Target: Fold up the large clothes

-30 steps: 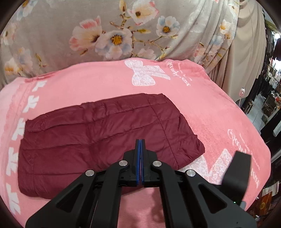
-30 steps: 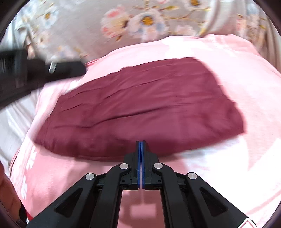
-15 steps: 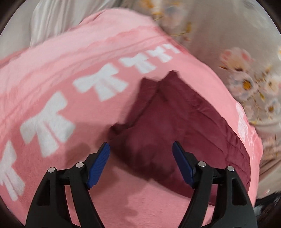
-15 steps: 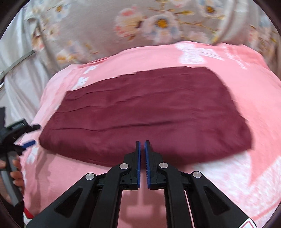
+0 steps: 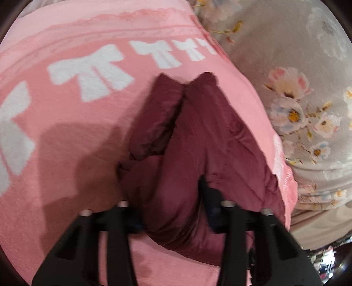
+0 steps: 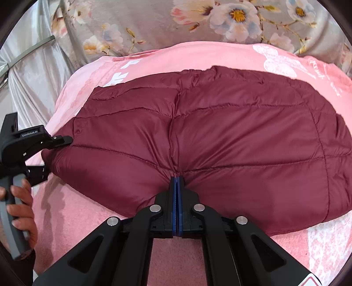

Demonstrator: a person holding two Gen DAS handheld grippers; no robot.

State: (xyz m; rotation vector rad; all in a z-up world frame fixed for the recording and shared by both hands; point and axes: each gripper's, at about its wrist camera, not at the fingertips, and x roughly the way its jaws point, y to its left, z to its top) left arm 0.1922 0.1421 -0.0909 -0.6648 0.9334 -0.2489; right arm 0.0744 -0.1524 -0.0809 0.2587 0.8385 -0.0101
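A folded maroon quilted jacket (image 6: 220, 136) lies on a pink blanket (image 6: 176, 57) with white bows. My right gripper (image 6: 177, 178) is shut, its blue pads pinching the jacket's near edge at the middle seam. My left gripper (image 5: 171, 211) is open, its jaws standing on either side of the jacket's left end (image 5: 193, 158); the fingertips are partly hidden by the fabric. The left gripper also shows in the right wrist view (image 6: 52, 143), held by a hand at the jacket's left end.
A grey floral cloth (image 6: 198, 19) hangs behind the blanket. Silver fabric (image 6: 33, 66) drapes at the left. The blanket's edge (image 5: 286, 187) drops off to the right in the left wrist view.
The left gripper opened, swung to the jacket's left end and moved in around it. The right gripper advanced and shut on the near edge.
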